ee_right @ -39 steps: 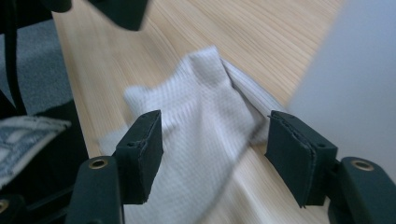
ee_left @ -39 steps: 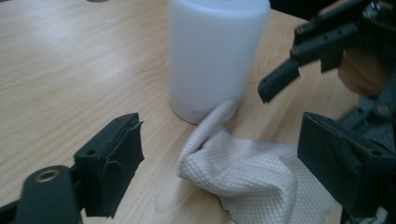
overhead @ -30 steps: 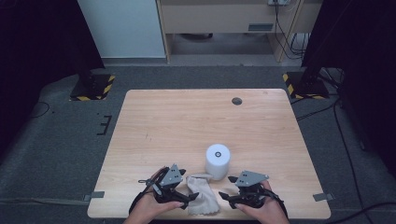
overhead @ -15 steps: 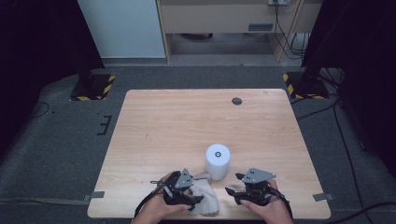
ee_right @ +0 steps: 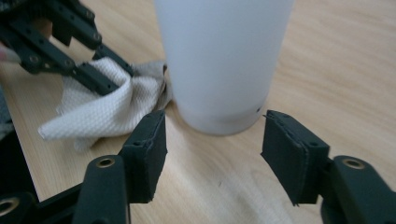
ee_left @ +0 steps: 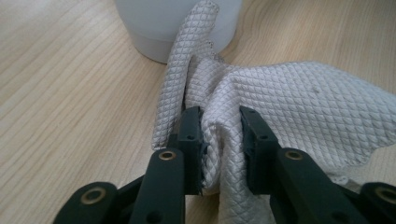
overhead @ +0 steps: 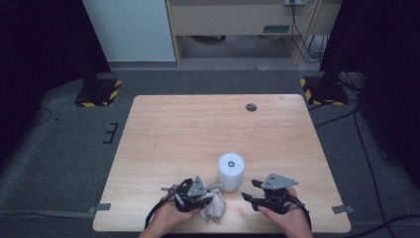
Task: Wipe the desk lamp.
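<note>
A white quilted cloth [overhead: 214, 207] lies crumpled near the table's front edge, one corner leaning against a white cylinder [overhead: 231, 170] that stands upright. My left gripper [ee_left: 219, 126] is shut on a bunched fold of the cloth [ee_left: 289, 102], both pads pressing it, with the cylinder [ee_left: 159, 23] just beyond. My right gripper [ee_right: 212, 140] is open; its jaws have just been closing a little with nothing between them. The cylinder [ee_right: 219, 60] stands just ahead of its tips. In the high view the left gripper [overhead: 205, 197] and right gripper [overhead: 250, 190] flank the cylinder's near side.
The wooden table [overhead: 198, 129] has a small dark round grommet [overhead: 251, 107] near its back edge. Grey floor surrounds it, with yellow-black striped stand bases [overhead: 96, 93] at the back corners and cables at the right.
My left gripper slid right onto the cloth and closed on it, bunching the fabric. The right gripper's jaws narrowed slightly; that hand stayed put.
</note>
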Demonstrator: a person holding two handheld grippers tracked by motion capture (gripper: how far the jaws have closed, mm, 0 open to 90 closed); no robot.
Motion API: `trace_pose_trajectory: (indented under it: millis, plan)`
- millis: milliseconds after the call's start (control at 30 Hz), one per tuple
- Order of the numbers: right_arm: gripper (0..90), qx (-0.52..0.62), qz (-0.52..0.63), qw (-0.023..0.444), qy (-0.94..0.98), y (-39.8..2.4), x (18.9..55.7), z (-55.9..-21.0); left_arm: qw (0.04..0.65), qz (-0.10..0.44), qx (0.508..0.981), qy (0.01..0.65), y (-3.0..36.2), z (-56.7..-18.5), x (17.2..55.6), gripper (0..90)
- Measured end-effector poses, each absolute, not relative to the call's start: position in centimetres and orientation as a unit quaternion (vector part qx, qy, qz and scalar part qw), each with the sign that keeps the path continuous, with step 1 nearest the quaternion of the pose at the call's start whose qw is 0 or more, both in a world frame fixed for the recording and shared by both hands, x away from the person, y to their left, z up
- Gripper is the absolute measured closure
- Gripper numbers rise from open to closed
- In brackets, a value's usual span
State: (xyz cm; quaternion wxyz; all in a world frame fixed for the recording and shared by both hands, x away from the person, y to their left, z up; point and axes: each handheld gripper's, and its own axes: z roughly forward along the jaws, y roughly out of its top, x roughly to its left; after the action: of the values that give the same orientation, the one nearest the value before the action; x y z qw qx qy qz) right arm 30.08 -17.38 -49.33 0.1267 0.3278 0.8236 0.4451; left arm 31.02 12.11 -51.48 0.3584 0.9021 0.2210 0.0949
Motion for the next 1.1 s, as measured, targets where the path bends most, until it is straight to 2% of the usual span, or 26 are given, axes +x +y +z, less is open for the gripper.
trace_pose_trajectory:
  millis: [200,467,533,700,933,1100]
  plan:
    - [43.9,0.325,0.479,0.135,0.804,-17.6,30.5,-46.3,0.396,0.11,0.884,0.225,12.9,-49.7,30.4,73.2]
    - [45.7,0.306,0.485,0.139,0.807,-15.7,33.0,-43.4,0.435,0.124,0.86,0.237,13.9,-48.1,30.3,73.2]
    - [44.5,0.304,0.486,0.138,0.808,-15.2,33.6,-43.0,0.442,0.126,0.855,0.241,14.1,-47.7,30.3,73.2]
    - [35.2,0.308,0.476,0.121,0.815,-14.2,35.2,-43.0,0.469,0.134,0.84,0.24,14.1,-46.2,30.3,73.2]
    - [27.8,0.322,0.472,0.108,0.814,-13.7,36.7,-43.7,0.474,0.137,0.839,0.23,13.2,-45.1,30.7,73.2]
    - [28.1,0.326,0.477,0.096,0.81,-13.5,37.0,-43.8,0.476,0.14,0.838,0.227,12.4,-44.3,31.1,73.3]
